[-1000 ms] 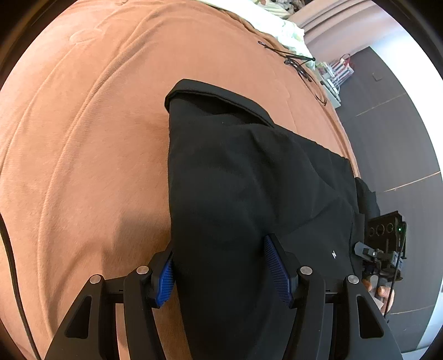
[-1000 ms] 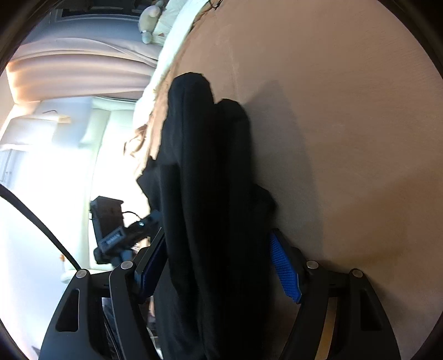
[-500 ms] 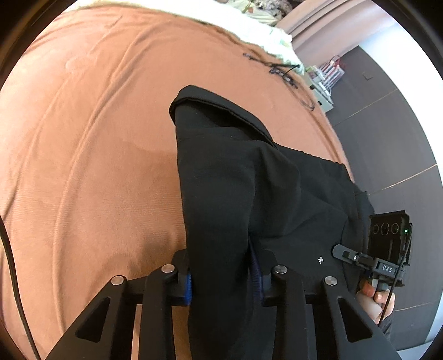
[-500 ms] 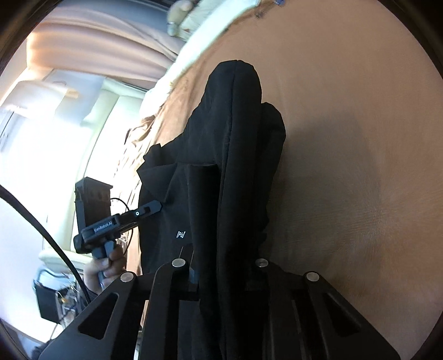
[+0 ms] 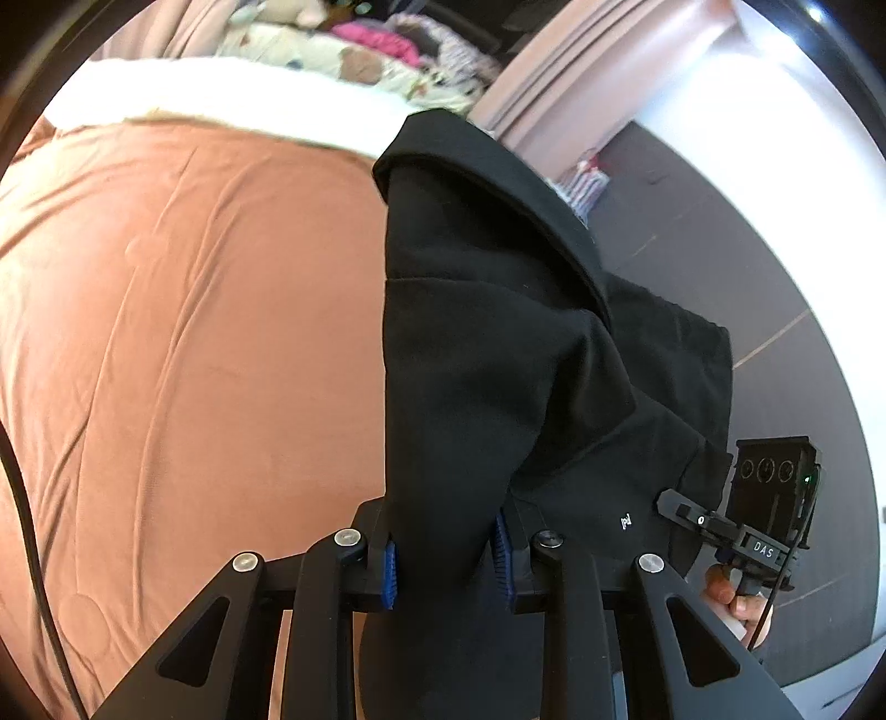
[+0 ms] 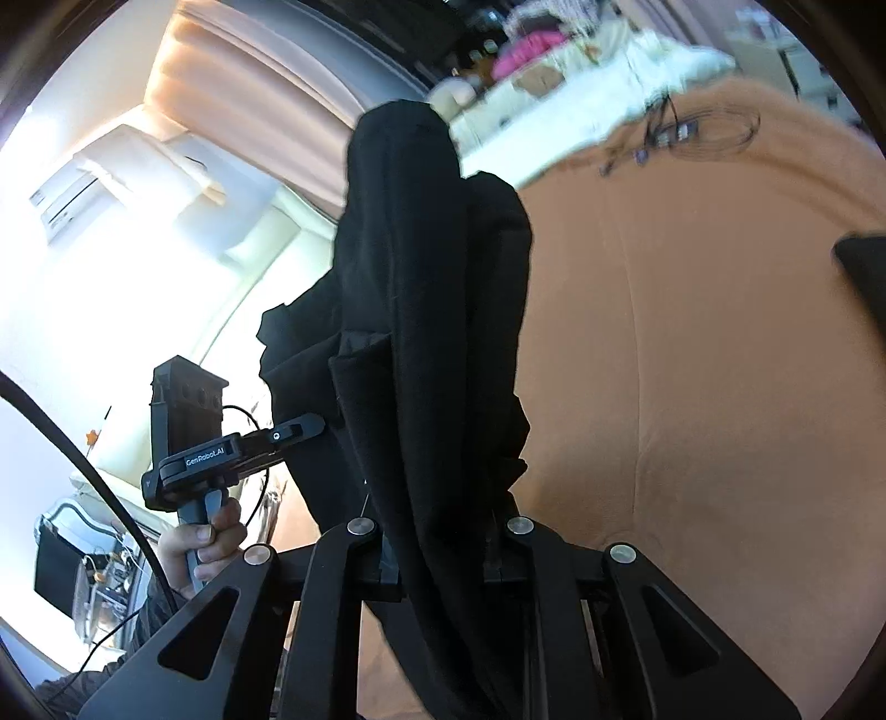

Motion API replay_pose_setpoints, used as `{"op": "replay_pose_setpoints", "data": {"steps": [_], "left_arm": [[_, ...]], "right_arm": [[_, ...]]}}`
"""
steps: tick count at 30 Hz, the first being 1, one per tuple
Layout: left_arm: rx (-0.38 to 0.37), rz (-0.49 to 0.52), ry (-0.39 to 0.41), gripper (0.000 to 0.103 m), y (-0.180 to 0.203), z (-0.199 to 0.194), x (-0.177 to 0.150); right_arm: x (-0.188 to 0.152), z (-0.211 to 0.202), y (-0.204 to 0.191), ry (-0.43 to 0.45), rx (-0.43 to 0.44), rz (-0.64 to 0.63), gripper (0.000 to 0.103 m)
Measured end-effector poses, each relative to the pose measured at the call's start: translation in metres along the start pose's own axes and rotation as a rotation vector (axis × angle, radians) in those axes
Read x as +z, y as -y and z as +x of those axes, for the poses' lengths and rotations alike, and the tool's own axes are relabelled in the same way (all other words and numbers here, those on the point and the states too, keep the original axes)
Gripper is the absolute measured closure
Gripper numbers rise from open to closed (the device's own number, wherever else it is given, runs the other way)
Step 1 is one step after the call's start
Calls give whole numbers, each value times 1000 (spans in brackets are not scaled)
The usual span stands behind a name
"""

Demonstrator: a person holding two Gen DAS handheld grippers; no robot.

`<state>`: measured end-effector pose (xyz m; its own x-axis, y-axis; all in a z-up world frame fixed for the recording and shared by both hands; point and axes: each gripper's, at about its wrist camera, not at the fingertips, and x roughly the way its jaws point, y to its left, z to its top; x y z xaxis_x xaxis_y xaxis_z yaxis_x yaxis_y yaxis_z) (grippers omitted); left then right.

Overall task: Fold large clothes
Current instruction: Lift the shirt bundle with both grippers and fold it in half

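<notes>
The left gripper (image 5: pixel 446 559) points forward over the bed, its blue-padded fingers (image 5: pixel 389 573) pressed onto a thick fold of the black garment (image 5: pixel 487 354), which runs up from between them toward 12 o'clock and ends in a hemmed edge near the top of the left wrist view. The right gripper (image 6: pixel 443 545) is likewise clamped on a bunched edge of the same garment, the cloth standing up between its fingers toward 11 o'clock. Each gripper shows in the other's camera: the right one at 4 o'clock in the left view, with the hand (image 5: pixel 739 601) on its handle, and the left one at 8 o'clock in the right view, gripped by the other hand (image 6: pixel 202 545). The garment hangs between the two, above the orange-brown bedspread (image 5: pixel 194 343). A white sheet (image 5: pixel 221 102) and patterned pillows (image 5: pixel 343 52) lie at 12 o'clock, pink curtains (image 5: pixel 581 72) at 1 o'clock, dark floor (image 5: pixel 714 232) at 2 o'clock. Tangled black cables (image 6: pixel 681 133) rest on the bedspread at 1 o'clock in the right view. The cloth blocks the middle of both views.
</notes>
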<state>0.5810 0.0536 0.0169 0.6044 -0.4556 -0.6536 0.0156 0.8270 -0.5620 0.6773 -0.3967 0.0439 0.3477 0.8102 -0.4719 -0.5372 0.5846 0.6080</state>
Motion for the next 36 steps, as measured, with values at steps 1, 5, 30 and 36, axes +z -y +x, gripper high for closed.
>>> {"op": "replay_pose_setpoints", "data": {"steps": [1,5,30,36], "left_arm": [[-10,9,9,76,8,-6,-1],[-56,45,44,76,52,-25,-2],[-336,241,-45,76,309,46,-20],[-368,266,-107,76,348,95,-40]], "right_arm": [[0,-9,1,18,-8,-11,91],[4,-33,14,42,-31,-14,91],[-92,-302,-42,305,-365,-63,91],[-103,-323,-41,319,-440,-32,91]]}}
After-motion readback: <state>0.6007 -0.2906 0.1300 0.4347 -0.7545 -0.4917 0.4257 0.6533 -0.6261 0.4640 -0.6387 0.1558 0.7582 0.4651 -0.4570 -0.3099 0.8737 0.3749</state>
